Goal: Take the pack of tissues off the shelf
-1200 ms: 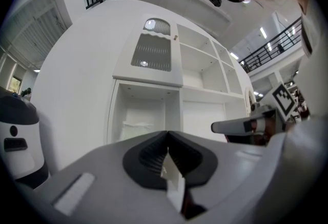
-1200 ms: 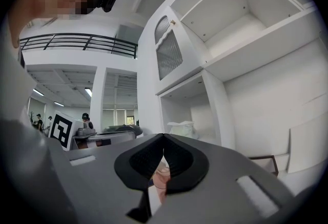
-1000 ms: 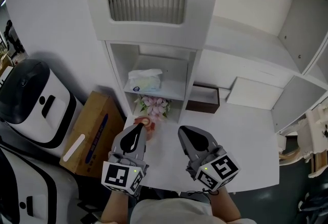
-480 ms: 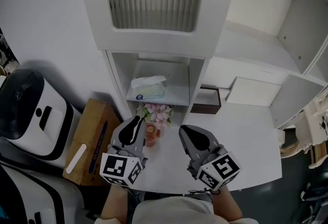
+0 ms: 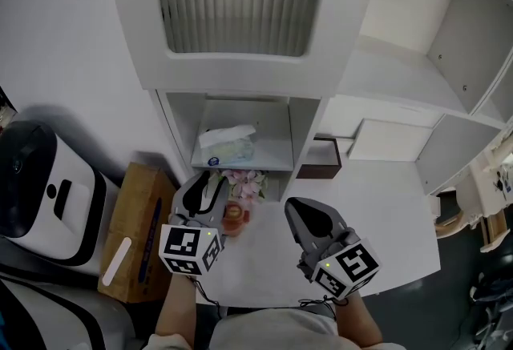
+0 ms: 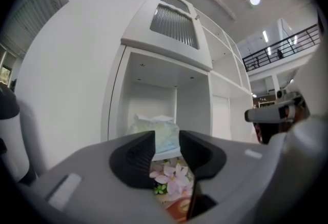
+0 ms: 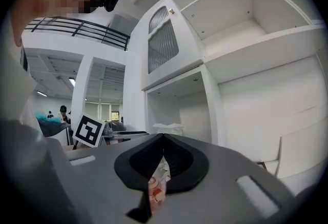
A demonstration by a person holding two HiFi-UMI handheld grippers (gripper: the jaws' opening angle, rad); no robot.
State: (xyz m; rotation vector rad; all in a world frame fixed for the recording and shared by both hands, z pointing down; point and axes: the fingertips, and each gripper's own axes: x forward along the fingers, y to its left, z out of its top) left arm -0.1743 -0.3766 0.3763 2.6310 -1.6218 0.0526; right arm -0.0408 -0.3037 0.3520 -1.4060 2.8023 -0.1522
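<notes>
tissues (image 5: pixel 227 146) lie on the shelf (image 5: pixel 268 160), above the flowers (image 5: pixel 244 182). left gripper (image 5: pixel 207 192) is held level in front of the shelf and lower. its jaws stand parted and have just been opening, with nothing clamped. through their gap the tissues show ahead and slightly above, clear of both jaws. right gripper (image 5: pixel 311 216) is over the worktop (image 5: pixel 385 204), jaws closed on nothing, right of the tissues and apart from them.

— What colours do you see?
— I see a white shelf (image 5: pixel 274 158), a pale mint-and-white pack of tissues (image 5: pixel 227 146), pink flowers (image 5: pixel 244 180) — and a brown cardboard box (image 5: pixel 132 212) with a blue stripe.
</notes>
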